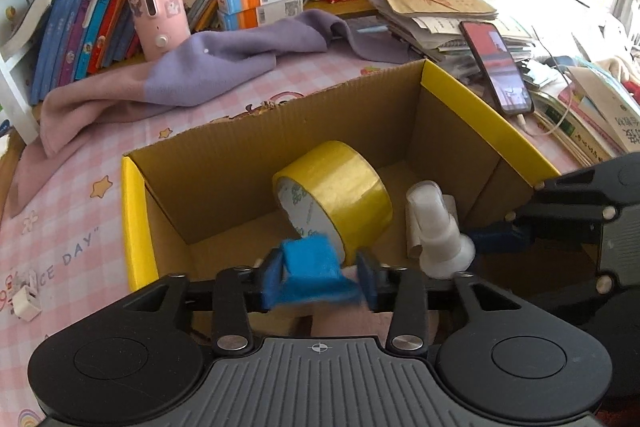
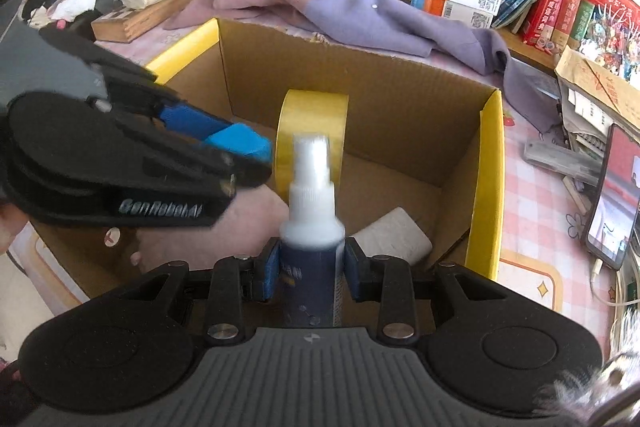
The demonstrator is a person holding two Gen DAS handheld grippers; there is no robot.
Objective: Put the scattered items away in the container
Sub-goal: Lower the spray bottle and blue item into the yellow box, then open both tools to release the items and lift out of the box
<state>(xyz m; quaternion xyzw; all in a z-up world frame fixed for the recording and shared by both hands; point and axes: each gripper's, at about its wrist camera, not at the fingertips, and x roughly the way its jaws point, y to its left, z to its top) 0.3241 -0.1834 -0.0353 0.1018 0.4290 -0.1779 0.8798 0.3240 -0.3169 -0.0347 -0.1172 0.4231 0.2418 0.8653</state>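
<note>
L claw [image 1: 318, 273] | black body, blue pads, silver screws | R claw [image 2: 308, 269] | same, ribbed grey base

Brown cardboard box [image 1: 472, 103] with bright yellow rims, a glossy yellow tape roll [image 1: 340, 191] inside; spray bottle [image 2: 310, 227] shows a white top over a dark navy body; blue block [image 1: 312, 267] between black-and-blue fingers; worktop [image 1: 80, 227] wears pink-and-white check with yellow stars; draped cloth [image 1: 192, 67] runs lilac into dusty pink
</note>
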